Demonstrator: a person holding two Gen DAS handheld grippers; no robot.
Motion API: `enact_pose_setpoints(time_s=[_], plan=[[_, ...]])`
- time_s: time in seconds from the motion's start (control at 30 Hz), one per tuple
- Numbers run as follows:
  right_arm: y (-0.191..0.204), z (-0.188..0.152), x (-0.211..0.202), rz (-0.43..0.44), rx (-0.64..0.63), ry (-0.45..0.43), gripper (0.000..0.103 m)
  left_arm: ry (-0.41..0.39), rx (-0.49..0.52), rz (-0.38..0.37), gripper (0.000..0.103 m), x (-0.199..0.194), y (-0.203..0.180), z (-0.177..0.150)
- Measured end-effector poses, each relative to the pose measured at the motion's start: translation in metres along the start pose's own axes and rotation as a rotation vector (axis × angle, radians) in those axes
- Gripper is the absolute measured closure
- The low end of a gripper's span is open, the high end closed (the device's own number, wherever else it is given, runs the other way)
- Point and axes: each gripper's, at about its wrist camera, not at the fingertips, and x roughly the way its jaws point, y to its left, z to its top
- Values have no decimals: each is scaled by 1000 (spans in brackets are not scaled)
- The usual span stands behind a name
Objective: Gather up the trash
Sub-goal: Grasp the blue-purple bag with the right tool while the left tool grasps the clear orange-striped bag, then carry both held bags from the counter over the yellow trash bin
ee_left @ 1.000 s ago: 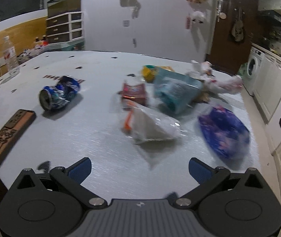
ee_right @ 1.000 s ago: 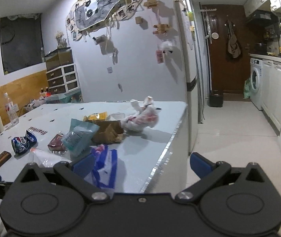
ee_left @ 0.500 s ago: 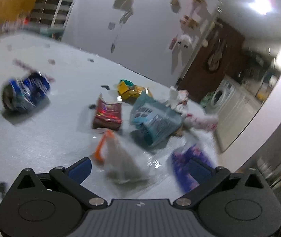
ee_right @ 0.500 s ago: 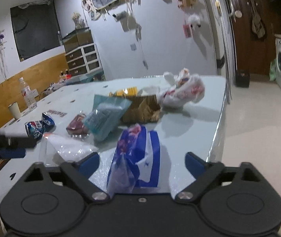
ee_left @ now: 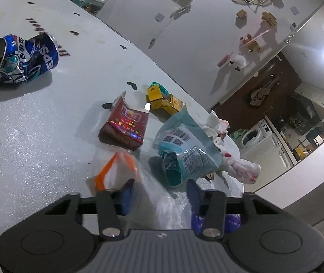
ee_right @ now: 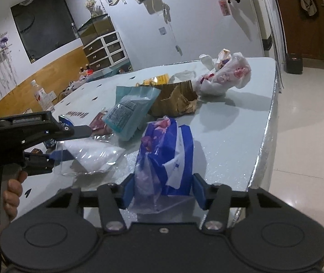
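None of the trash is collected yet; every piece lies on the table (ee_left: 36,136).

Left wrist view: left gripper (ee_left: 159,193) has just been closing, jaws half-closed around the clear plastic bag (ee_left: 148,195); whether the pads press it, cannot tell. Crushed can (ee_left: 23,61), red packet (ee_left: 125,125), teal pouch (ee_left: 184,150), yellow box (ee_left: 164,101) untouched.

Right wrist view: right gripper (ee_right: 163,192) has also just been closing, jaws astride the blue-and-white bag (ee_right: 165,157) near the table's edge, contact unclear. Torn cardboard (ee_right: 175,101) and white crumpled bag (ee_right: 225,77) remain. No bin visible. Nearly everything left.
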Motion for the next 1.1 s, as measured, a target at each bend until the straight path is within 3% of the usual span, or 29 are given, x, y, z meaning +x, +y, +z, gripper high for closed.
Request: enact_pose_setpoints(time_s=[0.07,0.17,0.23,0.3,0.4,0.8,1.1], plan=[[2,1,0,-15,-9,6,55,2,2,14,83,2,0,0],[5,1,-1,-15,-41,19,61,-8,30,23,84,2,-2,-3],[7,0,-2,5,-52,31,69,-20,75,24,88,0,-9,-7],[9,-1,-6,5,-61,21,83,-34,118,23,90,-5,-16,-12],[10,-1,-14,-7,-63,6,88,-67,205,47,91,-14,-29,-21],[0,3,-58,-62,-85,-97,92,-179,487,105,95,-51,-81,-64],[-22,-1,-95,-123,-72,-145,92,-209,580,86,95,-58,-117,-91]])
